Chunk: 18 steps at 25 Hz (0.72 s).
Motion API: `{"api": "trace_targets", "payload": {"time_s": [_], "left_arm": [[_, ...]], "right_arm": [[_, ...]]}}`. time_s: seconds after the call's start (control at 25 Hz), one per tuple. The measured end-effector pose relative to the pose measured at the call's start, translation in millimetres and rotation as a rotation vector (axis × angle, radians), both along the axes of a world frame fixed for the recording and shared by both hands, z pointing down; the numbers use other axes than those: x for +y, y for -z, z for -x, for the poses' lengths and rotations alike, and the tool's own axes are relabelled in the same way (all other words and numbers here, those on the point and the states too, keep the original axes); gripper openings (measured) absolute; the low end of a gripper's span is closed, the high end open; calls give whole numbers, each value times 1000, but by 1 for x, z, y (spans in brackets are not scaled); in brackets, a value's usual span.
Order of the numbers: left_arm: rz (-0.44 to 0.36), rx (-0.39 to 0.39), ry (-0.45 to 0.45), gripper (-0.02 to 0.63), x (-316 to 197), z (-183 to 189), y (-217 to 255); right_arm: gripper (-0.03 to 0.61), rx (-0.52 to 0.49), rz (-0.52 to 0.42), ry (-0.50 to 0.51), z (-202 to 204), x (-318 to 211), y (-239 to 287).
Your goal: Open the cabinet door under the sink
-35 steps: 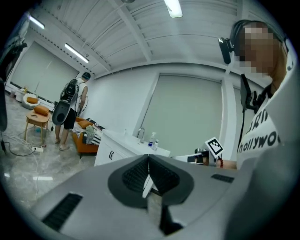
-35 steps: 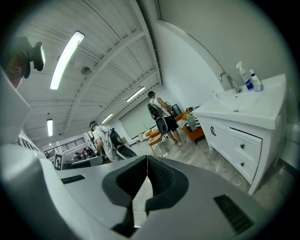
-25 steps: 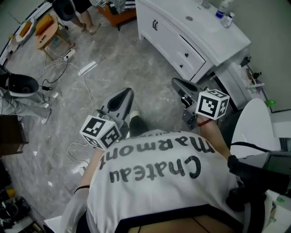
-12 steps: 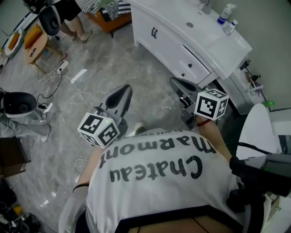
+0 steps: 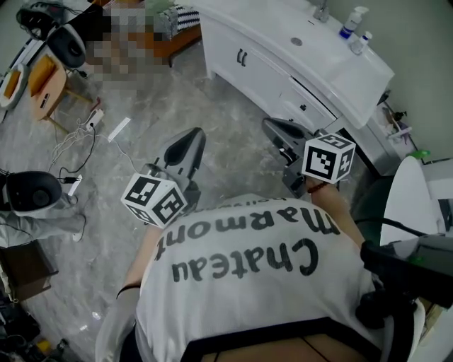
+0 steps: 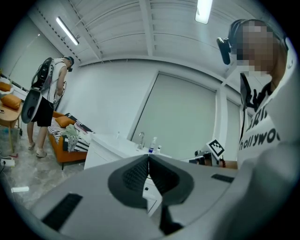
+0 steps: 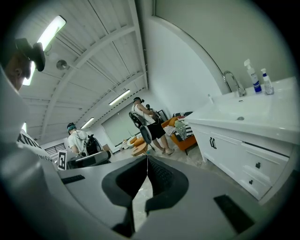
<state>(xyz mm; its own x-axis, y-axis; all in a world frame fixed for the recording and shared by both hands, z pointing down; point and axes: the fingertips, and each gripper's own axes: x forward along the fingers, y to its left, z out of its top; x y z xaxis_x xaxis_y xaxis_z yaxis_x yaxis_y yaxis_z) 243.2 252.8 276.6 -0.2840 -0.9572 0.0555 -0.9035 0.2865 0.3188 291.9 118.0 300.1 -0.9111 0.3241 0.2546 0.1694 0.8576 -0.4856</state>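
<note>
A: How are the claws?

B: My left claw (image 5: 191, 136) is closed, tips together, with nothing between them. My right claw (image 5: 273, 126) is closed and empty too. Both hang over the floor (image 5: 141, 92), short of the cabinet (image 5: 276, 81).

A: And the door?

B: The door (image 5: 226, 48) is shut. In the head view it's at the cabinet's left end, under the surface (image 5: 361, 67) edge, with two handles (image 5: 241, 56) side by side. Drawers (image 5: 311, 99) fill the right end. Bottles (image 5: 352, 20) stand at the surface's back edge.
</note>
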Motion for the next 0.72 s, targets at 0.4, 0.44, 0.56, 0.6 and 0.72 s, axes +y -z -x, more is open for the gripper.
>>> {"api": "trace_targets", "payload": {"time_s": [0.4, 0.44, 0.56, 0.6, 0.72], "left_arm": [[3, 55, 53, 8, 14, 44, -11], [-4, 72, 62, 8, 15, 49, -11], [-10, 99, 78, 8, 18, 58, -13], [-9, 98, 78, 8, 19, 61, -13], [-12, 95, 74, 8, 21, 66, -14]], "right_arm": [[12, 15, 15, 25, 50, 5, -5], [12, 18, 14, 32, 54, 5, -6], [12, 35, 8, 46, 65, 7, -9], [12, 40, 10, 48, 68, 8, -11], [12, 57, 17, 55, 77, 10, -17]]}}
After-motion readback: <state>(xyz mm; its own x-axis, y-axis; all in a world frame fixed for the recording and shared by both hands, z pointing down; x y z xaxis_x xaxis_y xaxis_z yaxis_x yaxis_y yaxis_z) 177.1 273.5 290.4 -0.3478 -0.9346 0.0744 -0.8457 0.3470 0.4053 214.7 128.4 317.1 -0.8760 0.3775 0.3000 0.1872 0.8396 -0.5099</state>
